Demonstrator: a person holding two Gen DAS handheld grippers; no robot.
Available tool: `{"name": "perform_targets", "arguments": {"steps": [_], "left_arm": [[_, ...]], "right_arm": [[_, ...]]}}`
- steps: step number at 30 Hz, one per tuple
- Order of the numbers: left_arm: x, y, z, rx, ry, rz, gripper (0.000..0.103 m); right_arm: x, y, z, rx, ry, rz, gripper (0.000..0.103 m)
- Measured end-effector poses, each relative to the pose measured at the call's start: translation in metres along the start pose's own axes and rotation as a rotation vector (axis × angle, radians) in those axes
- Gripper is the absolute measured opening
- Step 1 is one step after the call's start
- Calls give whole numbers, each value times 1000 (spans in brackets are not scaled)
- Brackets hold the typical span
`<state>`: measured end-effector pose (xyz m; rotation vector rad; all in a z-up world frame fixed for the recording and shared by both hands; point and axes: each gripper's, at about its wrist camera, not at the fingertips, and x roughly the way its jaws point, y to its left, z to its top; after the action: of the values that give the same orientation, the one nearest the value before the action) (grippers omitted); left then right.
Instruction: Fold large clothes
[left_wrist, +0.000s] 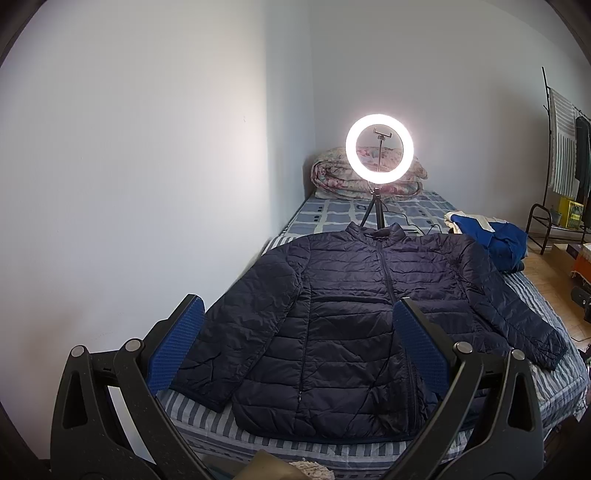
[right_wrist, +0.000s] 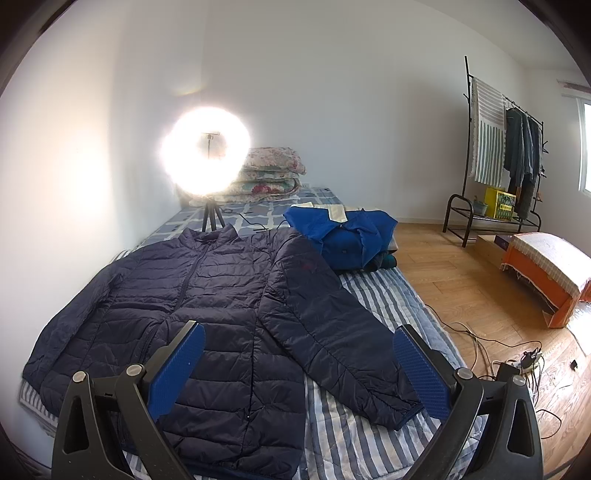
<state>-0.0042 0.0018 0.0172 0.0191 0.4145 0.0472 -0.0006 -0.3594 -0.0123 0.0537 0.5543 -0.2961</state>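
Both grippers, left (left_wrist: 299, 343) and right (right_wrist: 299, 365), hang wide and empty over the jacket (left_wrist: 354, 314) lying flat on the bed (right_wrist: 369, 310), and I reckon its slick quilting may slip from a shallow pinch.

ring light (right_wrist: 205, 151) glares; fisheye edges darken.
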Motion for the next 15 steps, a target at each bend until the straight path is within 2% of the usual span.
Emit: {"name": "perform_targets", "arguments": {"steps": [15], "left_arm": [[1,0,5,1,-3,-1,103]], "right_arm": [[1,-1,0,3,-2,0,103]]}}
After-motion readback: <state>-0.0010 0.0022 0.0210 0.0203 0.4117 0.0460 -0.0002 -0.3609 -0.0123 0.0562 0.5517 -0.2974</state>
